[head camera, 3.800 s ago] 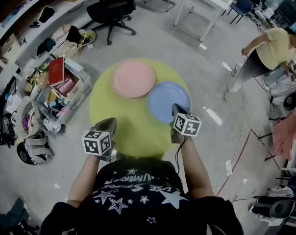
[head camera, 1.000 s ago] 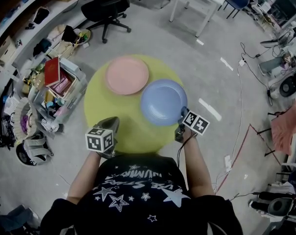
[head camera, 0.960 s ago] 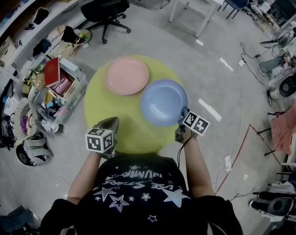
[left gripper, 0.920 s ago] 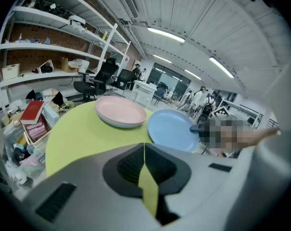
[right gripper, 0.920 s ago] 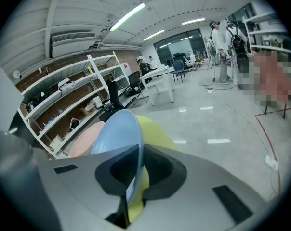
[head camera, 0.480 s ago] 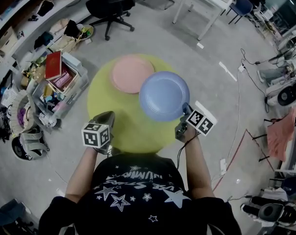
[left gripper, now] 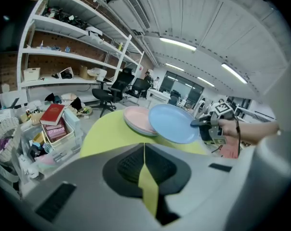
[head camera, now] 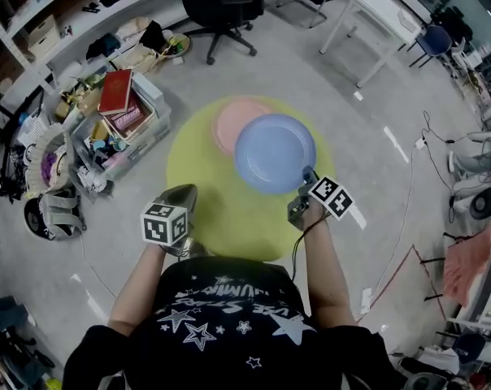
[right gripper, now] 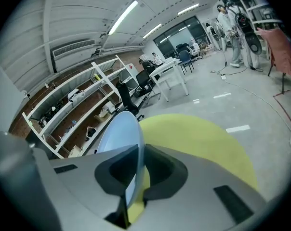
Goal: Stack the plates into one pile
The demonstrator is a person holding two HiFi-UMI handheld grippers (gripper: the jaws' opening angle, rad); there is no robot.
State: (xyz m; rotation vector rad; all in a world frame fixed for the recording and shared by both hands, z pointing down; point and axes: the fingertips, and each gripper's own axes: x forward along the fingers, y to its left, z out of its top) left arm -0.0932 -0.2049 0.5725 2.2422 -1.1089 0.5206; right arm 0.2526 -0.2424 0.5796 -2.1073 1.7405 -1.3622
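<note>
Carried up and toward eleven o'clock since a second ago: blue plate (head camera: 274,153), off the yellow table (head camera: 221,218) and now overlapping the four-o'clock side of the pink plate (head camera: 225,124). Touching it or just above, hard to tell.

Pinched by the right gripper (head camera: 307,175) at the blue rim's four-o'clock point. Jaws narrow, eased a little wider just now, yet pressing both faces of the rim. Left gripper (head camera: 183,195) near the table's seven-o'clock edge, jaws together, carrying nothing.

Probably stiff, light and smooth, perhaps breakable, so liable to droop or slide from a one-edge pinch. Best gripped deep over the rim, kept level, then lowered centred onto the pink plate.
</note>
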